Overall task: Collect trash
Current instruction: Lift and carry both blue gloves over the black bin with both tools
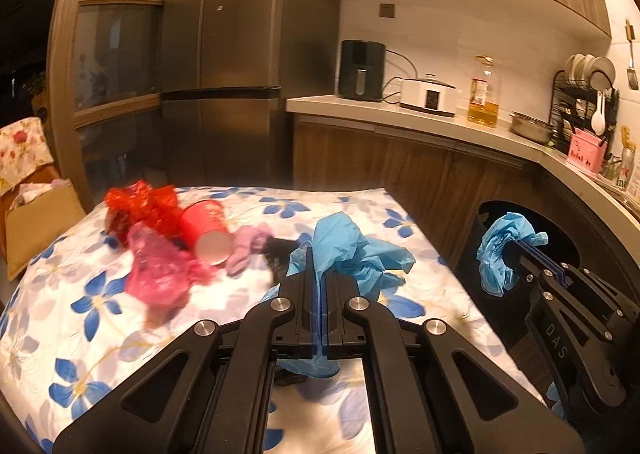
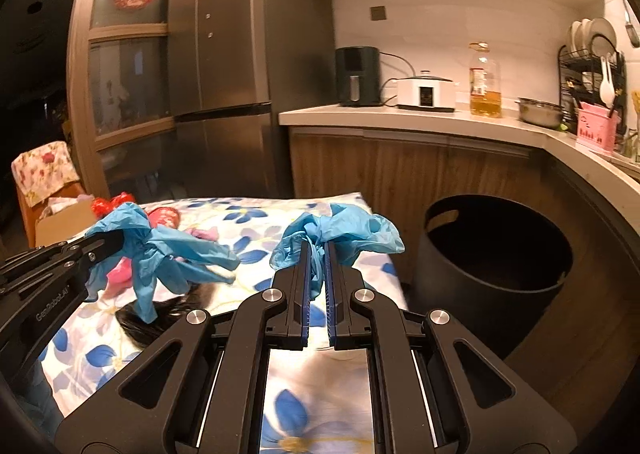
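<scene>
Item 1, blue disposable glove (image 1: pixel 344 250): crumpled, clamped between the closed jaws of the left gripper (image 1: pixel 318 254), lifted clear of the table, its loose fingers trailing to the gripper's right.

Item 2, second blue glove (image 2: pixel 340 234): bunched at the tips of the right gripper (image 2: pixel 318 250), whose jaws pinch it tight with only a narrow gap; the cuff spills over both sides of the fingers.

Item 3, black bin (image 2: pixel 492 266): round, with a cut-out handle, standing on the floor just right of and below the right gripper, beside the table's edge. In the left wrist view the right gripper's glove shows against its dark mouth.

Item 4, table with blue-flower cloth (image 1: pixel 100 294): under and ahead of both grippers.

Item 5, remaining litter on the cloth, ahead and left of the left gripper: a red paper cup (image 1: pixel 208 230) lying on its side; a crumpled pink plastic wrapper (image 1: pixel 160 270) nearer than the cup; a red plastic bag (image 1: pixel 140 205) beyond it; a small pink fabric piece (image 1: pixel 248 246) just right of the cup; a dark tuft (image 2: pixel 160 318), blurred, beneath the left gripper's glove.

Item 6, surroundings, far ahead: steel refrigerator (image 1: pixel 224 53); to the right of it a counter (image 1: pixel 400 117) carrying an air fryer (image 1: pixel 362 69), a white cooker (image 1: pixel 430 95) and an oil bottle (image 1: pixel 484 93).
</scene>
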A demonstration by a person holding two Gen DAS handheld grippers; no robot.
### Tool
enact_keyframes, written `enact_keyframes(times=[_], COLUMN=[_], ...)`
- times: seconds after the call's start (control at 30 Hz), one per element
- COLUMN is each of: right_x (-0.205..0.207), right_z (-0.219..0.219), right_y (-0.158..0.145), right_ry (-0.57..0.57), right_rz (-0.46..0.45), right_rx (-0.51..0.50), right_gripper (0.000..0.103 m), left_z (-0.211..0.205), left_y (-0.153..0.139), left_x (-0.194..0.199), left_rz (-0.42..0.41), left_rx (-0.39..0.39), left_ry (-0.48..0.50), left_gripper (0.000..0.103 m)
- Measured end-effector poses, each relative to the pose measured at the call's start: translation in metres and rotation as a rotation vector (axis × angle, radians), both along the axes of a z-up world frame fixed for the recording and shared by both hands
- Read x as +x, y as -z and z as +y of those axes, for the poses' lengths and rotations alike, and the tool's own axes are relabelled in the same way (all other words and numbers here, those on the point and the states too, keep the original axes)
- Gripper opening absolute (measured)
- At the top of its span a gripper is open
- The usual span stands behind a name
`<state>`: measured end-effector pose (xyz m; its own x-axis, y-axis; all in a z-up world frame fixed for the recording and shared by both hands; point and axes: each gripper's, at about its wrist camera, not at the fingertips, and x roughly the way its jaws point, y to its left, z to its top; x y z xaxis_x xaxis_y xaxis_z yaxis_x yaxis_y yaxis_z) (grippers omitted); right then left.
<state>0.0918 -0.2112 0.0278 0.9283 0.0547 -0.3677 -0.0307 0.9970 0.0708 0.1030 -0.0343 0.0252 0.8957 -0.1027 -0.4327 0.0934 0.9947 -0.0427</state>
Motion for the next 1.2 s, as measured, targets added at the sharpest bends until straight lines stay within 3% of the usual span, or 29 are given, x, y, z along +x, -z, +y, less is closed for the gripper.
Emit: enact_keyframes(times=[0.4,0.83,1.2], right_x=[0.001,0.014,0.03], right_z=[-0.056,-0.126,-0.171], right_y=[-0.01,-0.025,-0.012], right_ry=[0.1,0.245,0.314], right_rz=[-0.029,-0.065,-0.028], right_rx=[0.022,0.015,0.026], right_gripper=[0.006,0.006,0.006], left_z=[-0.042,-0.123,-0.18], left_y=[-0.01,-0.034,-0.015], left_x=[0.017,0.043,0.071], left_rz=[-0.024,-0.108,-0.089], left_rx=[0.004,-0.023,-0.029], left_ry=[0.078,0.272,0.392], left_gripper=[0.001,0.001,0.001])
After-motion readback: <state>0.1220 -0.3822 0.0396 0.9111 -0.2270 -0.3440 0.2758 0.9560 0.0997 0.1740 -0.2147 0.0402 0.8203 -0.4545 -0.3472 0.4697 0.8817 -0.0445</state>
